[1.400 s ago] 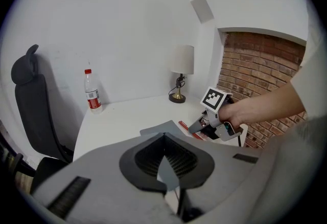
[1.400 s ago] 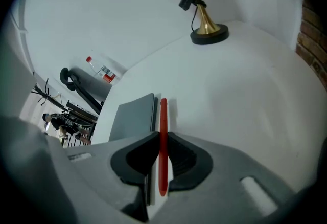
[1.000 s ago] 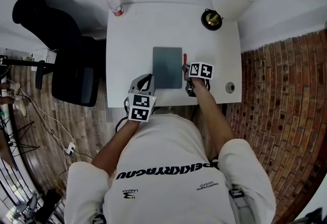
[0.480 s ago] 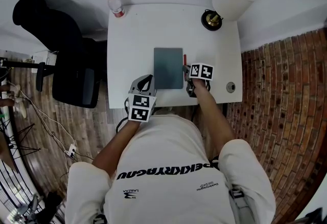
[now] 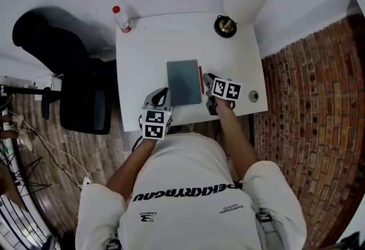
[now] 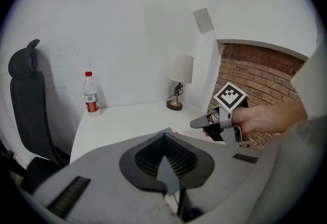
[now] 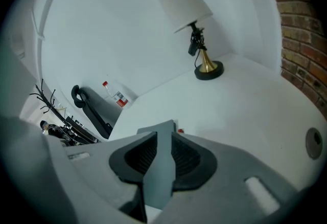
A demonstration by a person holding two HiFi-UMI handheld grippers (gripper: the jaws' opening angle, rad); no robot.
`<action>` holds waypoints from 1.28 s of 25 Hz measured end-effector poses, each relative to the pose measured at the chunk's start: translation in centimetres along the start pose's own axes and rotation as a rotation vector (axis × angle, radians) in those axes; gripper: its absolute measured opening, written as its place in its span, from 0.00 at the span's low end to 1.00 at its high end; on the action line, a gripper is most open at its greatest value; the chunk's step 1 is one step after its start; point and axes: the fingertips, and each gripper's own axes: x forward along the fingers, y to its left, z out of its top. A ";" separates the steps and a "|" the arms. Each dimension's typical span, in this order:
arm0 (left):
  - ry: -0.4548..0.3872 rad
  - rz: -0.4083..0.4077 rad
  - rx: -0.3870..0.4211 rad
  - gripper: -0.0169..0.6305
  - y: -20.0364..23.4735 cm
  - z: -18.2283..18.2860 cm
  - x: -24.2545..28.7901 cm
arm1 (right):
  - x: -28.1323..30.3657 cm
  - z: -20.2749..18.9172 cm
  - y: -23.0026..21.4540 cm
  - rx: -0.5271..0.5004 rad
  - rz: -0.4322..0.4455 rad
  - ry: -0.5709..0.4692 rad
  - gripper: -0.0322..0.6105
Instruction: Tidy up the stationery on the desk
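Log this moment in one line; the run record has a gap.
left gripper: shut, by notebook corner | right gripper: jaws just opening, empty | red pen: beside notebook, near right gripper

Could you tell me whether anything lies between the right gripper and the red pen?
Nothing visible does. The pen lies bare on the desk, just right of the notebook. The right gripper hangs close beside it, its empty jaws having just been opening.
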 end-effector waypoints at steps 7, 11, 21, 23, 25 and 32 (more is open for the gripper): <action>-0.051 -0.057 0.001 0.02 -1.3 2.3 -1.0 | -4.7 2.1 4.4 -0.062 0.020 -0.176 0.16; -0.080 -0.072 0.013 0.02 -1.7 3.5 -1.8 | -7.2 2.5 6.9 -0.127 0.015 -0.263 0.13; -0.151 -0.130 0.067 0.02 -3.5 6.5 -3.3 | -12.9 3.7 11.0 -0.282 -0.012 -0.466 0.04; -0.164 -0.141 0.068 0.02 -3.6 7.1 -3.6 | -13.6 3.7 11.8 -0.309 -0.014 -0.492 0.04; -0.165 -0.154 0.073 0.02 -4.0 7.5 -3.7 | -14.3 3.7 12.2 -0.328 -0.015 -0.518 0.04; -0.176 -0.208 0.102 0.02 -5.3 8.4 -3.8 | -16.0 3.9 11.9 -0.327 -0.049 -0.559 0.04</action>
